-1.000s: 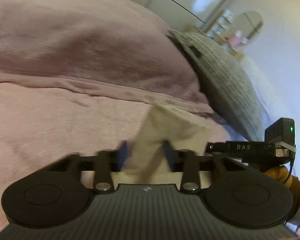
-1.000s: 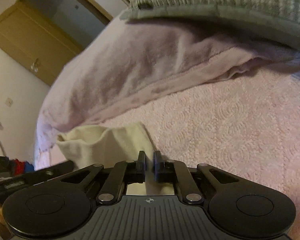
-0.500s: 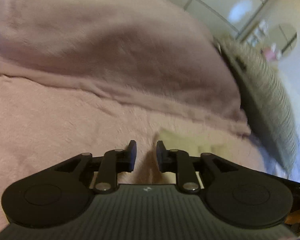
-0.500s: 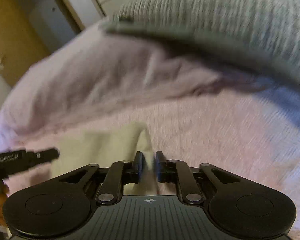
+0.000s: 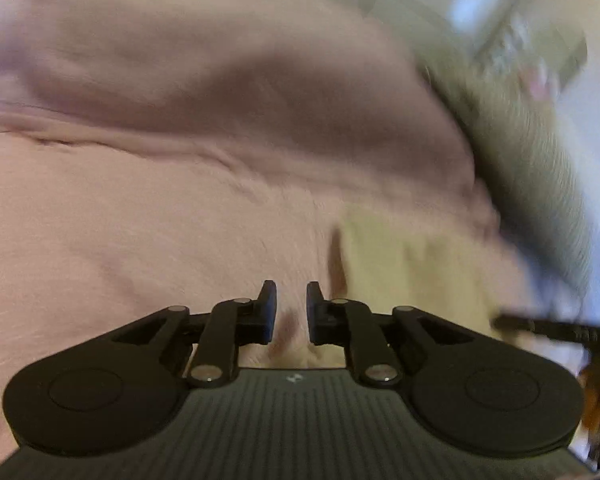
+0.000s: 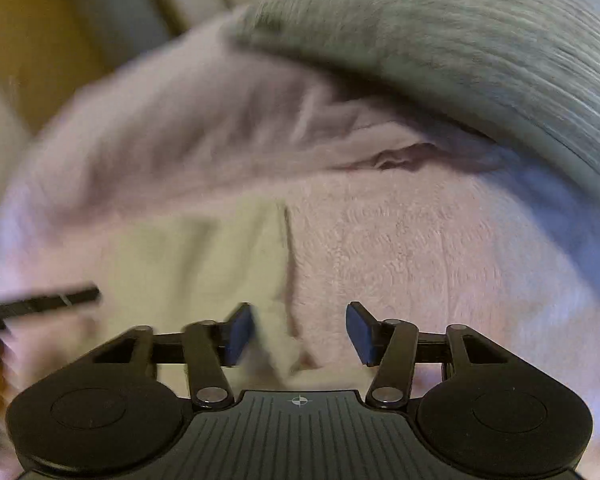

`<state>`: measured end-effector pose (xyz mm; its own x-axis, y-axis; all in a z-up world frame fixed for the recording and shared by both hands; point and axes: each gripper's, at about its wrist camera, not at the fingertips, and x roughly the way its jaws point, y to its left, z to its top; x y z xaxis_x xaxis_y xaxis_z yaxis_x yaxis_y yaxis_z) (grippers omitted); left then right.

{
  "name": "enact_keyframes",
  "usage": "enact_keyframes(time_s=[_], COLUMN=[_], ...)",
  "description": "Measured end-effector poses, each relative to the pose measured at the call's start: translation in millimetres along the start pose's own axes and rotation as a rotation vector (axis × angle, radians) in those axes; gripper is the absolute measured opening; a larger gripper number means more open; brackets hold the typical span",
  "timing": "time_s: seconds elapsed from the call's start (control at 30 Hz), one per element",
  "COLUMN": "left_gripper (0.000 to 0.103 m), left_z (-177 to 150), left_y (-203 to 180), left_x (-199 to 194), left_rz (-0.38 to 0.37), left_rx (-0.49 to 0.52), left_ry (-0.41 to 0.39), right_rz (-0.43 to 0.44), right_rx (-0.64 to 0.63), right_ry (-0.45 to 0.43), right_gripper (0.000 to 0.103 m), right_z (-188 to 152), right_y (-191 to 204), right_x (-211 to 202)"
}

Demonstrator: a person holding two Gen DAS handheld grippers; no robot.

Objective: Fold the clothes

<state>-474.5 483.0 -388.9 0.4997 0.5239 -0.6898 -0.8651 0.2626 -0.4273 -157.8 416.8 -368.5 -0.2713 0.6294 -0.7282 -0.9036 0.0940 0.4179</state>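
Broadly, a pink bedspread [image 5: 148, 248] covered the bed, with a pink pillow [image 5: 204, 80] at twelve o'clock and a grey checked pillow [image 6: 460, 40] beyond it. The cream garment [image 6: 204, 264] lay flat on the bedspread. From the left hand-held gripper [image 5: 287, 306] it sat at about two o'clock, just beside the slightly parted, empty jaws. From the right hand-held gripper [image 6: 299, 332] it spread toward eleven o'clock, its near edge running between the wide-open jaws, which gripped nothing.
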Motion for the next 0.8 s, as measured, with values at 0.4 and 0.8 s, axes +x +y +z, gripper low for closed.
enact_keyframes(time_s=[0.4, 0.8], left_gripper=[0.019, 0.029], left_z=[-120.0, -241.2], left_y=[50.9, 41.4], left_x=[-204.3, -287.6], left_rz=[0.048, 0.021], left_rx=[-0.103, -0.158], left_ry=[0.207, 0.379], right_rz=[-0.099, -0.182], right_rx=[0.201, 0.494], right_ry=[0.217, 0.258], right_gripper=[0.052, 0.052], right_z=[-146.7, -320.6], right_y=[-16.0, -11.5], right_x=[-187.2, -289.6])
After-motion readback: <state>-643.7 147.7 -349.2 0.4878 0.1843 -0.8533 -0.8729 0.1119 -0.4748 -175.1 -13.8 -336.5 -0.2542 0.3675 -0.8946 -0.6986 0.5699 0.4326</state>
